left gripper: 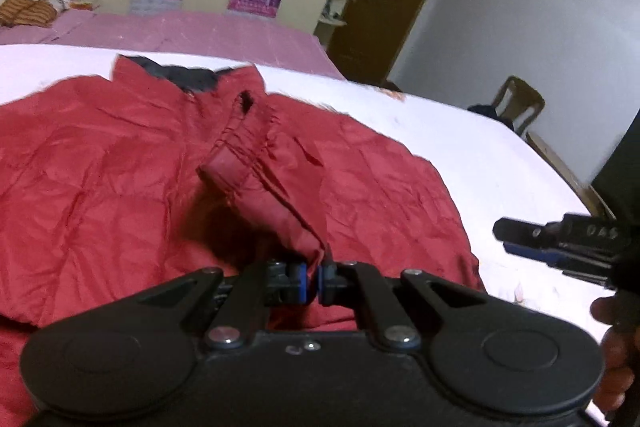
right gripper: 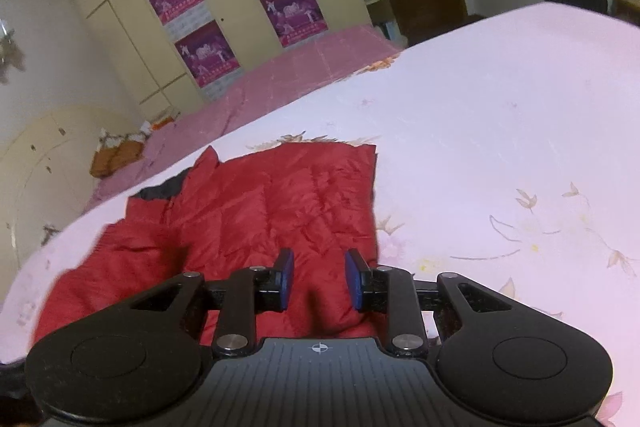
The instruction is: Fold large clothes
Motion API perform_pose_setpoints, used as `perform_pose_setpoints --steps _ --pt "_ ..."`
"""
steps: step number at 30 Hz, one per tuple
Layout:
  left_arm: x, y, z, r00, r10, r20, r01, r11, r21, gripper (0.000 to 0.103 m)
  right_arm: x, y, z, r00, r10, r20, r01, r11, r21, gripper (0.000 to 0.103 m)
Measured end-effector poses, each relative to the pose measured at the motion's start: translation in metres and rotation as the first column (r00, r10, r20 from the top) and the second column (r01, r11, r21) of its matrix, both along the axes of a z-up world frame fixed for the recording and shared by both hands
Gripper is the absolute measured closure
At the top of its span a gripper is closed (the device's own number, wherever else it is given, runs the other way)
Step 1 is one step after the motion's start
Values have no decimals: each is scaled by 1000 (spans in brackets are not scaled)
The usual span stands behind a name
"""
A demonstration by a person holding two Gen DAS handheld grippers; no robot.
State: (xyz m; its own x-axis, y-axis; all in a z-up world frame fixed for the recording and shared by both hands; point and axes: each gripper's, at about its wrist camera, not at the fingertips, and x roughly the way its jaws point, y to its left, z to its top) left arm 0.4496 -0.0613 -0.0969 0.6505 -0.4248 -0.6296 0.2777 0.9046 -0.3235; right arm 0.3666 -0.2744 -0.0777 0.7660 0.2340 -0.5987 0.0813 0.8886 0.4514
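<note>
Sleeve-fold step, I'd say: left hand-held gripper (left gripper: 312, 277) is pinched on the sleeve (left gripper: 260, 183) of the red jacket (left gripper: 120, 187), lifted over the body lying on the bed (left gripper: 460, 147). Right hand-held gripper (right gripper: 319, 279) hangs with fingers apart, holding nothing. Next move probably needs that sleeve laid flat across the chest.

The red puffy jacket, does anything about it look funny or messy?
Yes. The red quilted jacket lies spread on the white flowered bedsheet, but one sleeve sticks up across its middle, because the left gripper is pinching the sleeve. The right gripper is open, holding nothing.
</note>
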Motion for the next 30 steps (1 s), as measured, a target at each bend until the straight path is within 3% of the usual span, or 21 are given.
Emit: perform_pose_setpoints --steps 3,4,6,9,12,16,20,21,22,26,27,28,30 --pt "0 1 -10 999 -25 -20 25 1000 -5 92 0 -6 2 1000 1 5 -1 1000 5 75" --pt "1 0 -13 999 -34 -20 34 999 -11 87 0 -7 4 1000 3 5 -3 1000 -3 58" --pt "3 4 -12 998 -66 -18 66 997 -43 58 -5 -6 9 999 -8 48 9 1000 -26 14" --pt "-7 1 -8 995 -98 17 99 995 -27 32 -6 -4 17 996 28 87 -26 999 -30 14" --pt "-31 8 9 993 -80 91 78 997 30 26 -5 1 21 993 59 104 -58 998 -17 14" --pt "-59 64 26 989 58 139 -64 997 44 30 5 14 18 989 127 80 -130 991 40 25" --pt "-66 136 21 961 243 130 -256 963 89 38 16 29 -1 989 145 -4 -144 988 58 26" --pt "-64 152 19 953 278 117 -289 953 88 39 20 32 -8 988 148 -32 -146 987 69 32" --pt "-62 165 16 946 303 112 -313 946 87 40 24 35 -16 986 155 -63 -149 985 84 47" --pt "-45 185 6 936 338 104 -348 932 106 43 35 43 -27 980 172 -98 -162 982 100 65" --pt "-42 186 3 937 335 98 -344 933 107 43 35 46 -26 980 178 -90 -171 982 80 82" --pt "-39 186 2 940 328 91 -337 935 108 44 35 48 -23 981 179 -79 -175 983 53 87" --pt "-37 183 1 945 313 95 -322 941 105 44 31 48 -13 983 180 -37 -180 984 1 88"
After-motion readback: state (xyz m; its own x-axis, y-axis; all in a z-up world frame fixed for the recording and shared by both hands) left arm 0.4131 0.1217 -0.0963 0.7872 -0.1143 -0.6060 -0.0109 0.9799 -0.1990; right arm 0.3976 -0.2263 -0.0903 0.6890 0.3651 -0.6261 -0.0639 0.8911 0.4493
